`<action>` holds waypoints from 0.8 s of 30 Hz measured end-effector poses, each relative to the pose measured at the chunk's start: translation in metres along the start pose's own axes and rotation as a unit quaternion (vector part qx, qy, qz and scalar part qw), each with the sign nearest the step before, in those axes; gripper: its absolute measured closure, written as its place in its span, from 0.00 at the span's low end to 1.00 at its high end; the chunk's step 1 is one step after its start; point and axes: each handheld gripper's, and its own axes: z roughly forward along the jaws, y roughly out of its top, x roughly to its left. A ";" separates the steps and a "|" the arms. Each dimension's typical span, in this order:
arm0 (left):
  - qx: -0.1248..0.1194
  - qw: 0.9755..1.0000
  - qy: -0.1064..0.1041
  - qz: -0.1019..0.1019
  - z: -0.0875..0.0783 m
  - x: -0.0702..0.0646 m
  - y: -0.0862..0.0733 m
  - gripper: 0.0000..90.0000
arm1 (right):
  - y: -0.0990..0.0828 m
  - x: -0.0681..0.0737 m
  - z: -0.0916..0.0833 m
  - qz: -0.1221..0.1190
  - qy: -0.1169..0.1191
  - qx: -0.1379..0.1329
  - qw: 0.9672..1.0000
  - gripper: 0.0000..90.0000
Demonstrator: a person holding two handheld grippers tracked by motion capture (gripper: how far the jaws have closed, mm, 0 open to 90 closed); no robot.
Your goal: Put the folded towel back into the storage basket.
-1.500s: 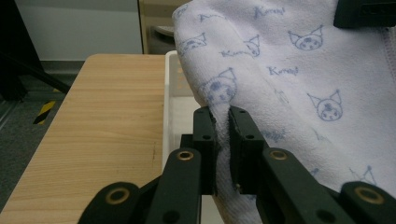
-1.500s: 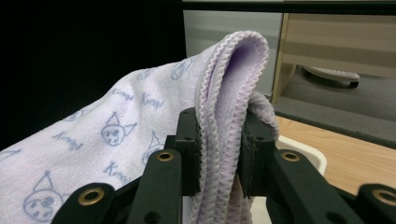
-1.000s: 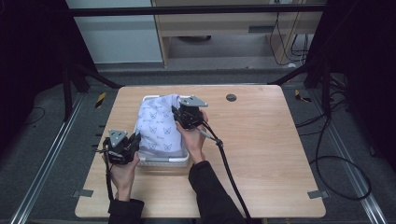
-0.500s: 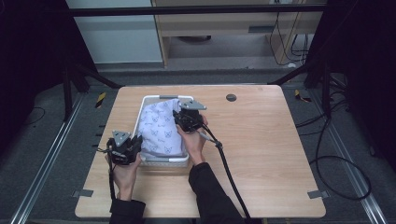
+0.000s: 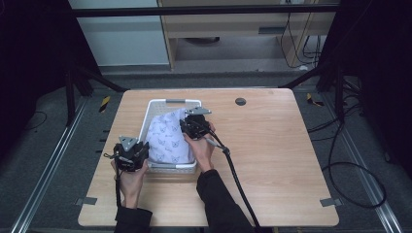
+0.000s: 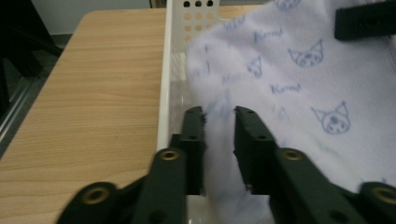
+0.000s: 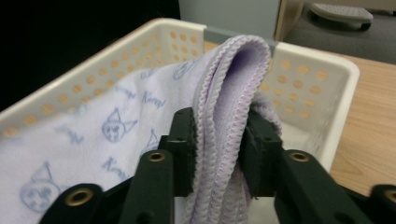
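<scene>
A lilac cloth (image 5: 167,141) printed with cat faces lies bunched in a white perforated basket (image 5: 167,103) on the wooden table. My left gripper (image 5: 142,154) is at the basket's near left corner. In the left gripper view its jaws (image 6: 219,114) have just been opening and stand apart, with the cloth (image 6: 299,84) loose between them by the basket wall (image 6: 170,70). My right gripper (image 5: 187,124) is over the cloth's far right part. Its jaws (image 7: 219,116) have just been opening too, though a folded hem of the cloth (image 7: 93,135) is still pinched upright between the pads.
The wooden table (image 5: 272,160) has bare surface to the right of the basket and along its front. A small dark round disc (image 5: 240,101) sits near the far edge. Black cables trail from both grippers toward the person. Dark frame legs and a floor rail flank the table.
The cloth, held spread above the basket before, has come down into it and the far rim now shows. My right gripper sank with it. My left gripper stayed in place.
</scene>
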 end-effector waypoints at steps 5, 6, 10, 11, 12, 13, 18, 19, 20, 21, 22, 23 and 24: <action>-0.018 0.999 -0.023 -0.015 -0.008 0.002 0.004 0.70 | 0.001 -0.001 -0.003 -0.028 -0.029 -0.010 0.999 0.57; -0.022 0.999 -0.025 -0.018 -0.009 0.001 0.005 0.69 | 0.002 -0.001 -0.005 -0.027 -0.031 -0.015 0.999 0.55; -0.029 0.999 -0.035 -0.022 -0.016 0.001 0.007 0.68 | 0.007 -0.006 -0.017 -0.029 -0.035 -0.037 0.998 0.48; -0.031 0.999 -0.036 -0.022 -0.018 0.001 0.008 0.68 | 0.008 -0.008 -0.021 -0.024 -0.034 -0.043 0.998 0.46; -0.031 0.999 -0.036 -0.022 -0.018 0.001 0.008 0.67 | 0.008 -0.008 -0.021 -0.024 -0.034 -0.043 0.998 0.46; -0.037 0.998 -0.047 -0.029 -0.023 0.001 0.010 0.67 | 0.009 -0.012 -0.029 -0.018 -0.032 -0.054 0.998 0.41; -0.053 0.996 -0.066 -0.025 -0.033 -0.001 0.013 0.60 | 0.011 -0.022 -0.054 -0.009 -0.021 -0.082 0.996 0.31; -0.053 0.996 -0.066 -0.025 -0.033 -0.001 0.013 0.57 | 0.011 -0.023 -0.059 -0.008 -0.020 -0.087 0.996 0.30; -0.060 0.995 -0.081 -0.027 -0.036 -0.002 0.013 0.55 | 0.010 -0.025 -0.064 -0.004 -0.018 -0.091 0.996 0.29; -0.062 0.994 -0.087 -0.025 -0.038 -0.002 0.014 0.53 | 0.009 -0.026 -0.069 -0.005 -0.016 -0.093 0.996 0.27; -0.063 0.994 -0.089 -0.024 -0.039 -0.002 0.014 0.51 | 0.008 -0.028 -0.074 -0.005 -0.016 -0.095 0.995 0.26; -0.065 0.993 -0.091 -0.023 -0.040 -0.003 0.014 0.49 | 0.006 -0.030 -0.080 -0.004 -0.015 -0.097 0.995 0.25; -0.065 0.993 -0.095 -0.022 -0.042 -0.003 0.014 0.48 | 0.004 -0.032 -0.085 -0.002 -0.013 -0.100 0.995 0.25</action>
